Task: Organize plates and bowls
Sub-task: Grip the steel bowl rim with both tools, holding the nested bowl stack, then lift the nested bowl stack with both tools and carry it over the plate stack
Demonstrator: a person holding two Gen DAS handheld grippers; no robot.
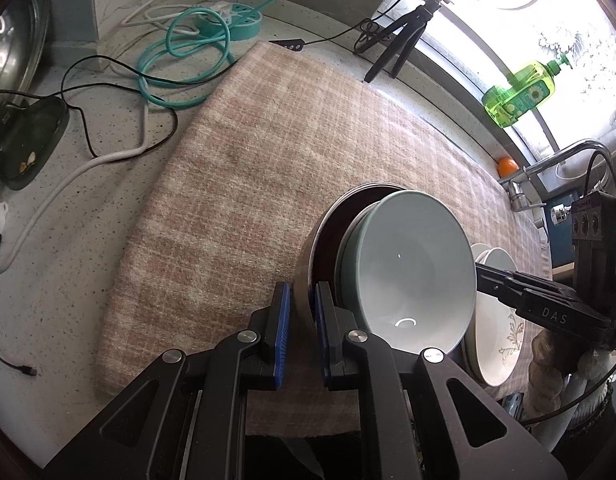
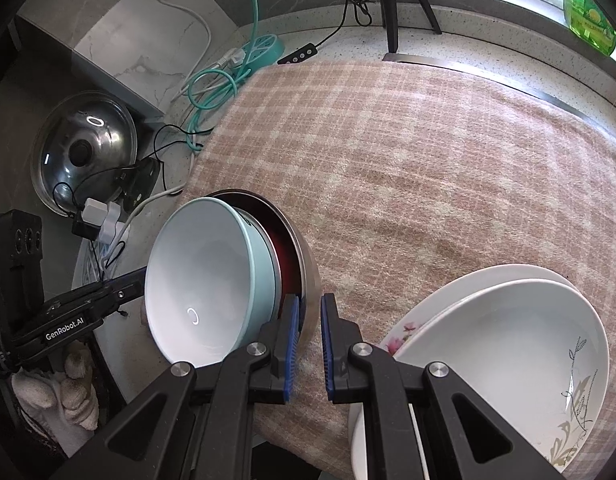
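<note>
On the pink checked cloth (image 1: 243, 168) covering the counter, a stack of nested bowls sits tilted: a pale green bowl (image 1: 416, 268) lies inside a steel bowl (image 1: 308, 256) with a dark red inner wall. Both grippers clamp the steel bowl's rim from opposite sides. The left gripper (image 1: 303, 328) has its blue pads closed on the rim, the metal edge pinched between them. The right gripper (image 2: 309, 340) is likewise closed on the rim of the same bowl, seen from the other side, where the green bowl (image 2: 203, 276) faces left. Just beside the stack, towards the right gripper, rest two white plates (image 2: 508, 344) stacked together, the upper one bearing a leaf pattern, the lower a pink flower. A gloved hand (image 2: 73, 384) grips the left tool's handle. Farther out on the speckled countertop (image 1: 47, 292) lie a coiled teal cable (image 1: 179, 60) with its power strip, and a steel pot lid (image 2: 83, 156). A green soap bottle (image 1: 520, 92) stands on the window sill, near the tap (image 1: 548, 168).
</note>
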